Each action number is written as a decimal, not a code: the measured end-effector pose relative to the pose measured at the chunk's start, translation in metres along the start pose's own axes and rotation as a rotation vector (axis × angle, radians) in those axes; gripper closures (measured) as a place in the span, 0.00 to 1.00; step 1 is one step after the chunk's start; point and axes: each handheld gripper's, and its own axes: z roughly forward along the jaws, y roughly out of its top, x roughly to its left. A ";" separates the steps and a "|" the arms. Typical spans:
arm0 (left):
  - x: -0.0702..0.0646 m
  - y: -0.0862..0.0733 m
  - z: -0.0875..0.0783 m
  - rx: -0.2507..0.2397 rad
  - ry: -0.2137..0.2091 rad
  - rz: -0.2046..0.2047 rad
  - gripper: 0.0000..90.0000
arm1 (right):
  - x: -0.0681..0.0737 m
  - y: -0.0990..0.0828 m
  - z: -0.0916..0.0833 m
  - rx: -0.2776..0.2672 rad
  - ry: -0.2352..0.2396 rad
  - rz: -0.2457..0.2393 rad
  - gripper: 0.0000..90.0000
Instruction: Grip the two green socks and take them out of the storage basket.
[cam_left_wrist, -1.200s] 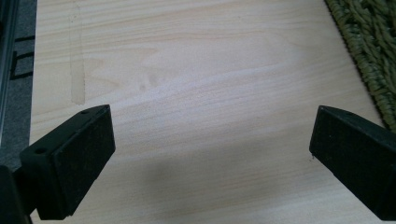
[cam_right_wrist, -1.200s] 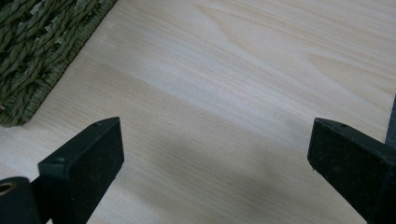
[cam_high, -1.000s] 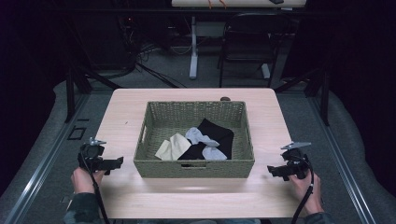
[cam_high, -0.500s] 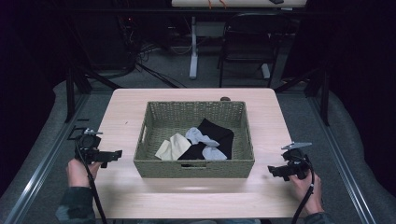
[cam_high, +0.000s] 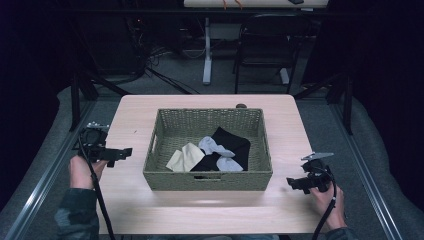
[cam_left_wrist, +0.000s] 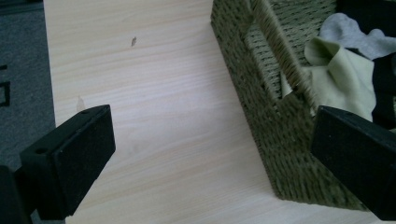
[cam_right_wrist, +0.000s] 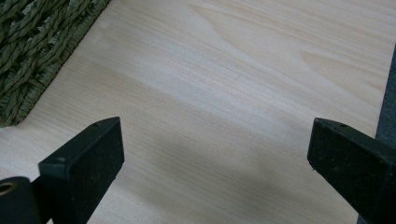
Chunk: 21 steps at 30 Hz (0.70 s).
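My left gripper (cam_high: 119, 152) hangs at the basket's (cam_high: 207, 180) 9 o'clock side, fingers spread wide and empty. In the left gripper view the cream cloth (cam_left_wrist: 343, 79) lies just over the woven wall (cam_left_wrist: 275, 121), toward 2 o'clock from the fingers (cam_left_wrist: 70, 161). My right gripper (cam_high: 295, 184) sits low at 4 o'clock off the basket, equally wide and empty over bare surface (cam_right_wrist: 243, 93). I judge the left nearer the clothes pile (cam_high: 215, 152), whose length runs 9 to 3.

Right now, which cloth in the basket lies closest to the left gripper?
The pale yellow cloth. It lies at the left end of the pile, while the grey and black cloths sit farther right.
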 end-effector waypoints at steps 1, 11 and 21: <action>-0.002 0.003 -0.001 -0.005 0.000 0.003 0.00 | 0.000 0.000 0.000 0.003 0.003 -0.002 0.03; -0.022 0.032 -0.008 -0.020 -0.036 0.068 0.01 | 0.000 0.000 0.000 0.003 0.004 -0.003 0.03; -0.043 0.060 -0.004 -0.008 -0.086 0.127 0.02 | 0.000 0.000 0.000 0.004 0.006 -0.004 0.03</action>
